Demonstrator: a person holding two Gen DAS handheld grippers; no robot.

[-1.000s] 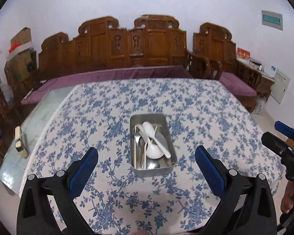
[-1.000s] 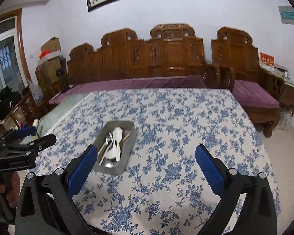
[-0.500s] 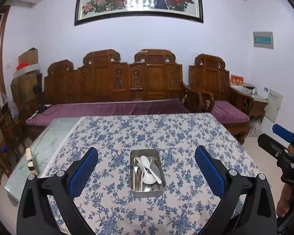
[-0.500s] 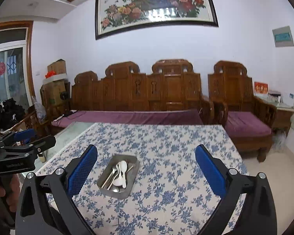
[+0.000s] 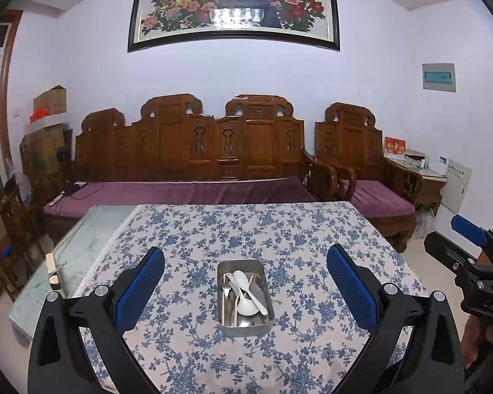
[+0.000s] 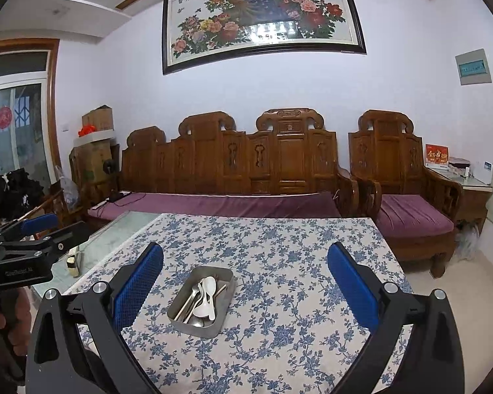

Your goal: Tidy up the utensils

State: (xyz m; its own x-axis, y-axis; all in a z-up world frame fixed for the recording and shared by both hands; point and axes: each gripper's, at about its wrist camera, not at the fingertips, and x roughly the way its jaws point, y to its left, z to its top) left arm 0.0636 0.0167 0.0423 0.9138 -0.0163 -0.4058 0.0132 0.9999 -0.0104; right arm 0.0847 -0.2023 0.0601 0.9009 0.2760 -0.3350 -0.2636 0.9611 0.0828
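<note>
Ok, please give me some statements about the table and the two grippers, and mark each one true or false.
1. The metal tray stands on the floral tablecloth. True.
2. The left gripper is shut on a white spoon. False: it is open and holds nothing.
3. A white spoon lies in the tray with metal cutlery. True.
4. The right gripper touches the tray. False: it is open and apart from the tray.
5. The tablecloth covers the whole table. False: bare glass table top shows at its left side.
</note>
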